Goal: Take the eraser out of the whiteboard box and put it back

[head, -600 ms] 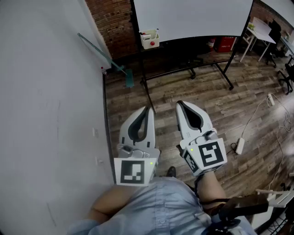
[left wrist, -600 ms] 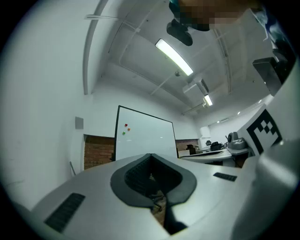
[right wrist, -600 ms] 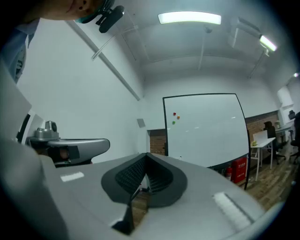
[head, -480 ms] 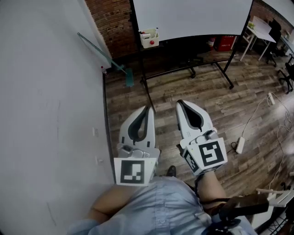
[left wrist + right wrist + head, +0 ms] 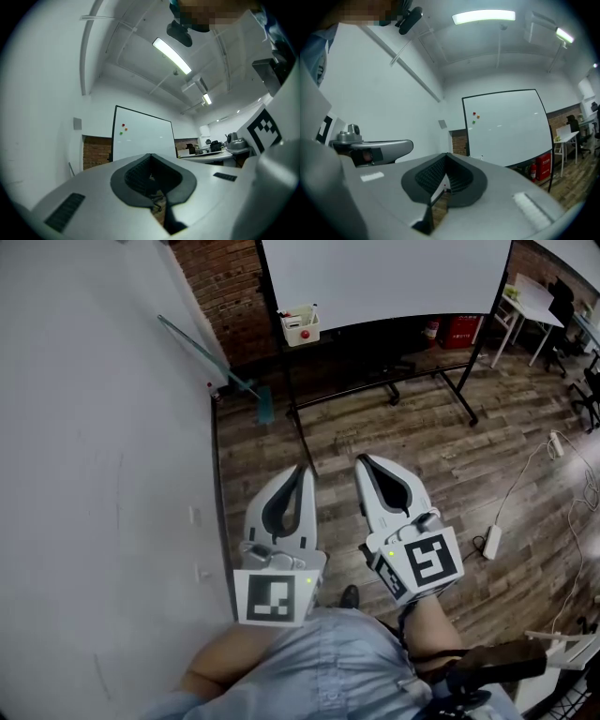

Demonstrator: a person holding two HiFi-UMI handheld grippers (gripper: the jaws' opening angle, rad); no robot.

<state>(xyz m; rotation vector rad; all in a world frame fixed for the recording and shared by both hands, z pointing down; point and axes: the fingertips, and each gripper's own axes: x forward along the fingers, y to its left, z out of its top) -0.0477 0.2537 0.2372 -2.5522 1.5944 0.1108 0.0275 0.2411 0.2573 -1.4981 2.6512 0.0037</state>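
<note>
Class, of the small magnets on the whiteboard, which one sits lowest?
The green magnet, at the bottom of the cluster; the red magnet and the orange magnet sit above it.

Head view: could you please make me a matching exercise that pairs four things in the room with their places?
Things:
1 box
2 broom
3 power strip
4 extinguisher

Places:
A on the floor, far right
B against the white wall
C at the whiteboard's lower left corner
D below the whiteboard's right end

Pairs: 1-C, 2-B, 3-A, 4-D
</note>
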